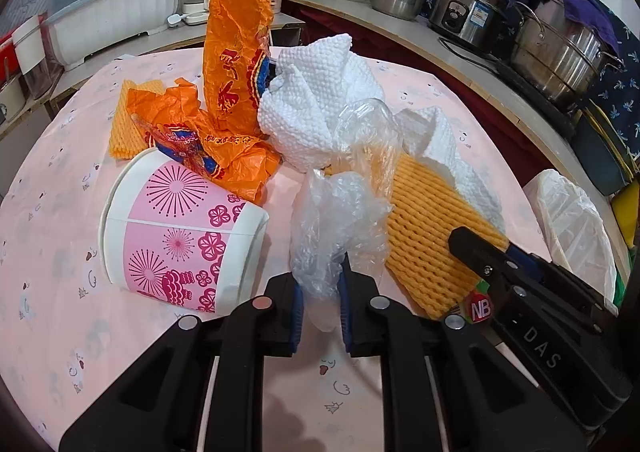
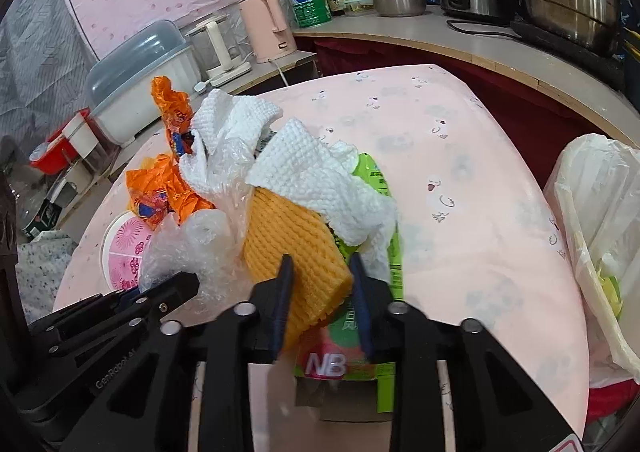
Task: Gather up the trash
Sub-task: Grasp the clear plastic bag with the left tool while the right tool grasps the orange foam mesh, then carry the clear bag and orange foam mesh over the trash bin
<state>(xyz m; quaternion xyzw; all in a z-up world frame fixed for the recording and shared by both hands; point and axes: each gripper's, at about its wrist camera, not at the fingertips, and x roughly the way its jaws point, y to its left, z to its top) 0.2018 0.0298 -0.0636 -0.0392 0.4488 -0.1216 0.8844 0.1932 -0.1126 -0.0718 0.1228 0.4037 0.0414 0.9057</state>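
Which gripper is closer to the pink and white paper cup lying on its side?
Left. The left gripper sits just beside the pink and white paper cup, around a crumpled clear plastic bag. The right gripper is farther off, around the orange foam net.

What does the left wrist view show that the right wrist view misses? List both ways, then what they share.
Only the left wrist view: the left gripper closed on the clear plastic bag, and the pink paper cup seen whole, lying on its side.
Only the right wrist view: the right gripper around the end of the yellow foam net, the green package beneath it, and the inside of the trash bag.
Both: the white paper towel, the orange wrapper and the pink tablecloth.
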